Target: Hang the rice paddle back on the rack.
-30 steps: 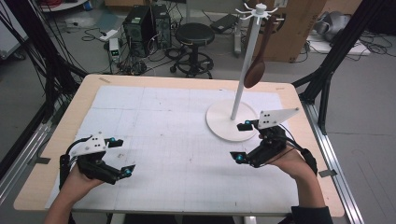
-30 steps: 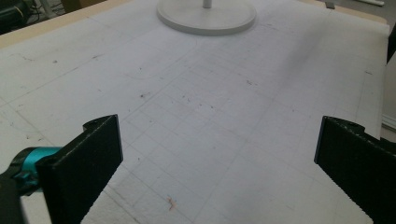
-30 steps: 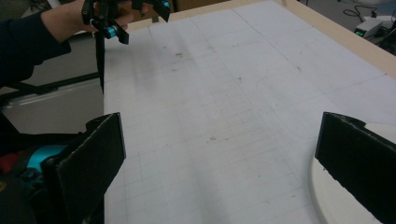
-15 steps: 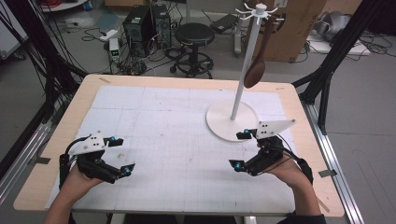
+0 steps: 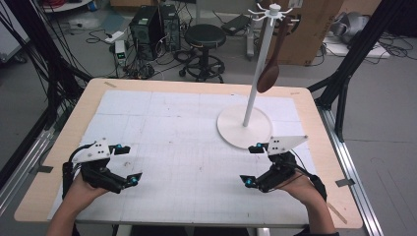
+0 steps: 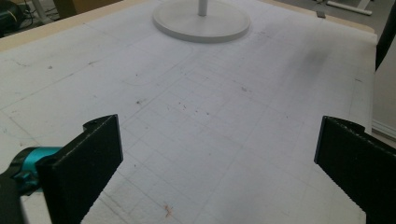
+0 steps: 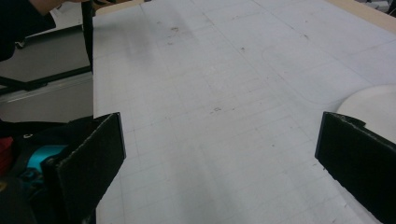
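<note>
High view: both claws are seen low over the near half of the surface (image 5: 162,103), each held in a hand that enters from the bottom edge. The left claw (image 5: 126,163) is spread wide and grasps nothing; the right claw (image 5: 251,164) is likewise spread and empty, its jaws standing well apart, one above the other in this view. The nearest thing to either is the white hook stand (image 5: 246,127), whose round base lies just beyond the right claw, near it but not touched. A brown wooden spoon (image 5: 272,69) is hung from one of the hooks at the top of the stand's pole, clear of the surface and well apart from both claws.

The step in hand is judged to be a rest or ready pose, with nothing gripped. If the spoon is the aim, a lift and forward reach of the right claw would be called for, with the jaws brought around the handle before closing; the stand may need to be steadied at its base.

Left gripper view: the stand's base (image 6: 201,19) is seen far ahead across the white gridded sheet, with bare sheet between the two black jaws. Right gripper view: the edge of the base (image 7: 373,105) is seen at the right, close by the right-hand jaw, and nothing is held between the jaws. Both forearms are kept low, the wrists angled inward toward the middle of the surface
</note>
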Motion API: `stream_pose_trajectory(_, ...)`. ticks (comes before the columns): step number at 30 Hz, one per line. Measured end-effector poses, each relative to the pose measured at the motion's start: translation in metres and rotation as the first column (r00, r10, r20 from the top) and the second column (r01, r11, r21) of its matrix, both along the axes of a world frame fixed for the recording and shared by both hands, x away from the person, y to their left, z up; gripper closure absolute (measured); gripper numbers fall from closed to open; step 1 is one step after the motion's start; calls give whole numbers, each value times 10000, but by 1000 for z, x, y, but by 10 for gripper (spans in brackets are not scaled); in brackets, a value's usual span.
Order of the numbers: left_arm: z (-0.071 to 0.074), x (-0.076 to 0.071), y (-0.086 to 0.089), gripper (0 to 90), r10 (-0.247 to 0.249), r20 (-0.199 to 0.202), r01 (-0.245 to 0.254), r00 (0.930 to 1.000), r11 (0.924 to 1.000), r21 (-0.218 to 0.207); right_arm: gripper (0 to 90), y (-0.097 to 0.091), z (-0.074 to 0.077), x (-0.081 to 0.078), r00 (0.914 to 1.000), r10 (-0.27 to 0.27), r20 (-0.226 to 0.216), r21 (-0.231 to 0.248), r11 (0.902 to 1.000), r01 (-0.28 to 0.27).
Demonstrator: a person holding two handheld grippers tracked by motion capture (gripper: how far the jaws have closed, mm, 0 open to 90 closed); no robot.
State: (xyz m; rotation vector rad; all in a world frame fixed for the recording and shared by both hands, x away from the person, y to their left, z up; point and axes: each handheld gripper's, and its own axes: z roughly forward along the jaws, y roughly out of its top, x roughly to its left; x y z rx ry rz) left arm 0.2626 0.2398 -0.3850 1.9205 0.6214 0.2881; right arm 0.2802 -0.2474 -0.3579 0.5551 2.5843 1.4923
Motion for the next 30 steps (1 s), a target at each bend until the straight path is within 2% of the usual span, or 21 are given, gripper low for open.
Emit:
stream_pose_trajectory(4,0,0,0,17,-21,-24,21,10000,10000,-63,5,0,-4,-2,10000,-80,-30,-49,10000,80)
stream_pose_trajectory(13,-1,0,0,17,-29,-26,29,10000,10000,-20,5,-5,-13,-4,9996,-291,-52,171,9994,292)
stream_pose_trajectory(24,-1,-1,-1,17,-51,-4,51,10000,10000,-17,5,-7,-21,-7,9985,-532,-141,-54,9986,531)
stream_pose_trajectory(30,-2,-1,-2,17,-53,18,53,10000,10000,-15,5,-12,-25,-9,9960,-846,-287,-48,9964,845)
